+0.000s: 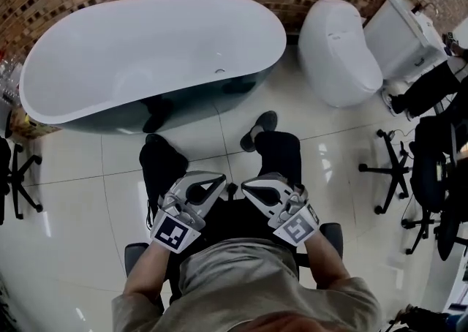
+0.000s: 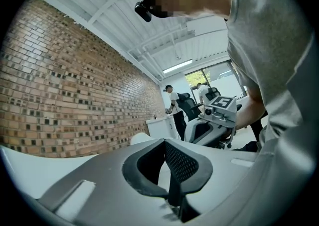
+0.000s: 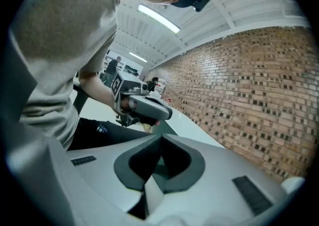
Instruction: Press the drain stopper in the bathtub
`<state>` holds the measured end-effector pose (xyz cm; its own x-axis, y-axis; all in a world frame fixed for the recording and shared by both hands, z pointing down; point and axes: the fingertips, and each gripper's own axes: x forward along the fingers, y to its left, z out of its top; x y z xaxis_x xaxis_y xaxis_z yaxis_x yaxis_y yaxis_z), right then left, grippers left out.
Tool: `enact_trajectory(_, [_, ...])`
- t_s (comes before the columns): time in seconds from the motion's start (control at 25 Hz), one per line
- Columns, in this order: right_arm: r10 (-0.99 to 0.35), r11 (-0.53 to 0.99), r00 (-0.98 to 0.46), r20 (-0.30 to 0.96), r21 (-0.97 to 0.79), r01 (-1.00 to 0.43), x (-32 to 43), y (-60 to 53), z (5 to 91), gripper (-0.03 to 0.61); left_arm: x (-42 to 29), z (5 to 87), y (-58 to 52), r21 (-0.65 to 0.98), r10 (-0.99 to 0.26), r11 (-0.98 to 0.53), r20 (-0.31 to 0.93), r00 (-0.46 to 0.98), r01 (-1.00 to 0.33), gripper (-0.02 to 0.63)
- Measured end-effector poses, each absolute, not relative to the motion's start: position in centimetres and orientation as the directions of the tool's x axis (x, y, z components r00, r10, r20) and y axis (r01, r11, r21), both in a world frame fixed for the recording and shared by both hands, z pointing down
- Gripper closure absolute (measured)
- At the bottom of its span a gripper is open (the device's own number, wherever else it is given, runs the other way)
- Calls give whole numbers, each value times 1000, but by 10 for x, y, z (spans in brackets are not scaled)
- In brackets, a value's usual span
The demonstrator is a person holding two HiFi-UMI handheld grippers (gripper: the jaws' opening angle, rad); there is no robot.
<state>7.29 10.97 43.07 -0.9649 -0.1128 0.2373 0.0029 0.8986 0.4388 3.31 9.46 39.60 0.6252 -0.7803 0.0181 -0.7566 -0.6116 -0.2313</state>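
Observation:
The white oval bathtub stands on the tiled floor ahead of me, against the brick wall. A small metal drain stopper shows on the tub's inner wall, right of centre. I sit on a chair with both grippers over my lap, far short of the tub. My left gripper and right gripper point toward each other, tips almost touching. In the left gripper view the jaws are shut and empty, with the right gripper ahead. The right gripper view shows shut, empty jaws and the left gripper.
A white rounded toilet and a white cabinet stand right of the tub. Black office chairs crowd the right side, another chair base sits at far left. My legs and shoes reach toward the tub. People stand far back.

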Motion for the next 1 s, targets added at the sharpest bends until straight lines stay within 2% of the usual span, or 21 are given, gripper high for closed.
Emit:
enact_trajectory(0.12, [-132, 884, -951, 278, 467, 14, 70, 110, 443, 578, 22, 394, 91, -205, -797, -592, 8, 604, -779, 605])
enact_trajectory(0.28, [-120, 909, -947, 299, 416, 16, 62, 107, 455, 578, 10, 392, 87, -144, -812, -577, -2, 583, -804, 606])
enact_trajectory(0.68, [-81, 986, -942, 327, 166, -27, 56, 60, 476, 578, -31, 392, 63, 66, -865, -502, -48, 500, -862, 605])
enact_trajectory(0.84, [-69, 994, -957, 283, 106, -40, 44, 36, 463, 577, -45, 393, 56, 121, -882, -470, -57, 467, -874, 605])
enact_trajectory(1.0, [-29, 989, -970, 241, 149, 7, 21, 23, 445, 577, -55, 396, 54, 135, -894, -448, -44, 446, -884, 605])
